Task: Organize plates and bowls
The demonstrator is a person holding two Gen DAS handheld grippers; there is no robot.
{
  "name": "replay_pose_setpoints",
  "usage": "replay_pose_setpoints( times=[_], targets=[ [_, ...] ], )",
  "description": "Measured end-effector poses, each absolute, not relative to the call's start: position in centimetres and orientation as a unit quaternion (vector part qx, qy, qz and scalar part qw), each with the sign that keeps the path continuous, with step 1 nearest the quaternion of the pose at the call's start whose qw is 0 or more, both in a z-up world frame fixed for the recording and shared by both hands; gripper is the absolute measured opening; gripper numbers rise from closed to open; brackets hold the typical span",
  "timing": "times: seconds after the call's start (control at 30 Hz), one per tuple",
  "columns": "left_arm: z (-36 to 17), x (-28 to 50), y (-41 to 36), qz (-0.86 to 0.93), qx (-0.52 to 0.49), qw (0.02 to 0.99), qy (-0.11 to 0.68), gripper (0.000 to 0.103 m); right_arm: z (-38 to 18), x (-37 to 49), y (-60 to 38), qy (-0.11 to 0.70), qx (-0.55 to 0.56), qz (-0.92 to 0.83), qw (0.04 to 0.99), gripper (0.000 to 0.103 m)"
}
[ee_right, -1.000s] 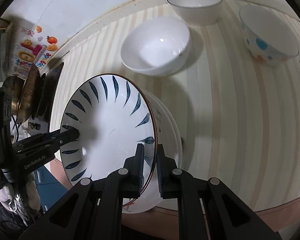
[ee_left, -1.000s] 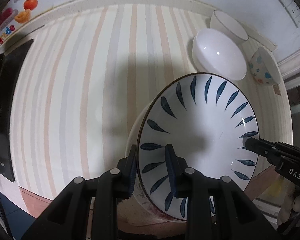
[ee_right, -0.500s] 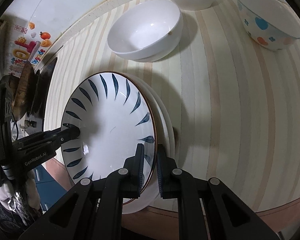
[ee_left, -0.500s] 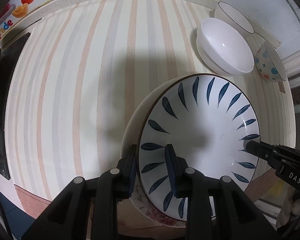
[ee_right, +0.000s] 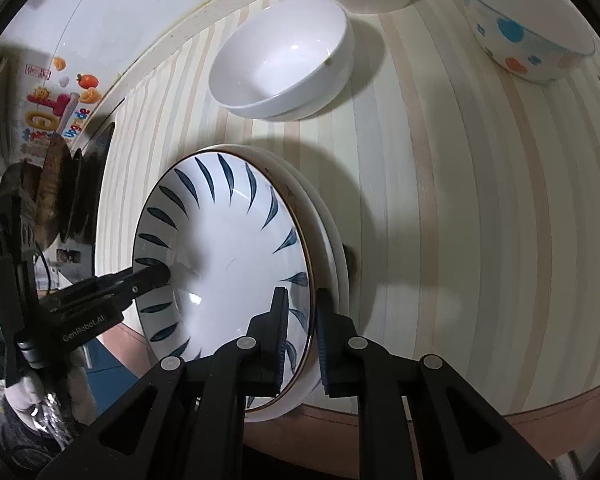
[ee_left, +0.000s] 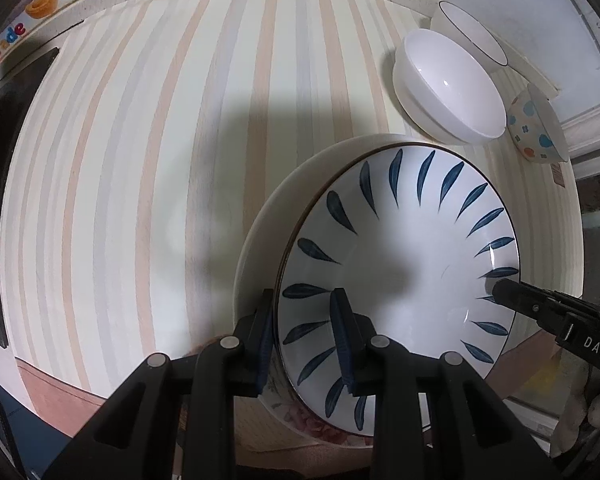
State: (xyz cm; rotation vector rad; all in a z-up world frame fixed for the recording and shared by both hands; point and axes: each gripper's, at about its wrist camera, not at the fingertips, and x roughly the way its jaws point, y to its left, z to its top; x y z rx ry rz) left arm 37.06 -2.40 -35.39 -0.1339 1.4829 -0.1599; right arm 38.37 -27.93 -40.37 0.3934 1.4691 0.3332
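Fingers of our left gripper (ee_left: 304,332) pinch the near rim of the blue-leaf plate (ee_left: 400,280); our right gripper (ee_right: 300,332) clamps the opposite rim, so 2 grips keep it level. It sits just over the cream plate (ee_left: 260,248) w/ the floral plate (ee_left: 308,426) beneath, prob. to stack. White bowl (ee_right: 280,60) sits well apart on the striped mat (ee_left: 140,160).

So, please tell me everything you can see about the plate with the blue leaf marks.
The leaf plate is round, glossy white, ceramic by its look, with dark blue leaf strokes around the inside and a thin dark rim. It lies over a cream plate near the table's front edge. The left tool grips its rim on one side and the right tool grips the opposite side, each with one finger inside and one outside.
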Motion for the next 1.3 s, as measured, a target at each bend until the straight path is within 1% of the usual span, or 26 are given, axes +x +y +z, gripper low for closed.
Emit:
replay_pose_setpoints(
  times=[0.37,0.53,0.63,0.83,0.9,0.93,0.97,1.0,1.03,1.07,1.13,1.2,1.23,1.27,1.3],
  targets=[
    [-34.9,36.8,-1.6,-0.059,-0.07,0.738,0.668,0.025,-39.7,38.2,-28.9,0.661,0.187,0.15,0.711,0.016],
    [-33.0,35.6,-1.2,-0.046,-0.067,0.752,0.654,0.025,-39.0,37.8,-29.0,0.656,0.182,0.15,0.717,0.016],
    [-31.0,34.6,-1.3,-0.041,-0.056,0.767,0.638,0.025,-37.7,37.3,-28.8,0.649,0.172,0.151,0.726,0.016],
    [-26.4,32.2,-1.9,-0.028,-0.04,0.795,0.604,0.025,-32.6,35.3,-27.6,0.615,0.116,0.16,0.764,0.016],
    [-25.0,31.4,-2.3,-0.023,-0.036,0.801,0.598,0.025,-30.7,34.1,-27.2,0.601,0.098,0.165,0.776,0.018],
    [-24.4,31.0,-2.5,-0.02,-0.034,0.803,0.595,0.025,-29.7,33.5,-27.1,0.594,0.092,0.167,0.781,0.026],
    [-23.5,30.5,-2.6,-0.018,-0.034,0.807,0.589,0.025,-28.9,33.0,-27.1,0.59,0.089,0.168,0.784,0.037],
    [-23.1,30.2,-2.9,-0.017,-0.035,0.811,0.584,0.027,-28.2,32.5,-27.2,0.586,0.087,0.169,0.787,0.043],
    [-22.5,29.9,-3.1,-0.014,-0.033,0.814,0.58,0.031,-27.3,32.0,-27.3,0.582,0.087,0.17,0.791,0.051],
    [-22.0,29.6,-3.4,-0.01,-0.03,0.816,0.577,0.033,-26.6,31.5,-27.4,0.578,0.086,0.171,0.794,0.058],
    [-20.8,28.9,-3.6,-0.008,-0.032,0.821,0.57,0.04,-25.2,30.8,-27.7,0.568,0.083,0.171,0.801,0.063],
    [-20.1,28.4,-3.6,-0.007,-0.038,0.823,0.567,0.06,-23.7,30.1,-28.0,0.56,0.079,0.172,0.807,0.064],
    [-19.7,28.1,-3.7,-0.008,-0.042,0.824,0.565,0.067,-23.1,29.8,-28.1,0.557,0.078,0.174,0.808,0.069],
    [-19.4,27.9,-3.8,-0.009,-0.045,0.825,0.564,0.068,-22.3,29.5,-28.1,0.554,0.077,0.175,0.811,0.076],
    [-18.9,27.5,-3.8,-0.01,-0.047,0.827,0.56,0.068,-21.7,29.2,-28.1,0.55,0.076,0.176,0.813,0.078]
  ],
)
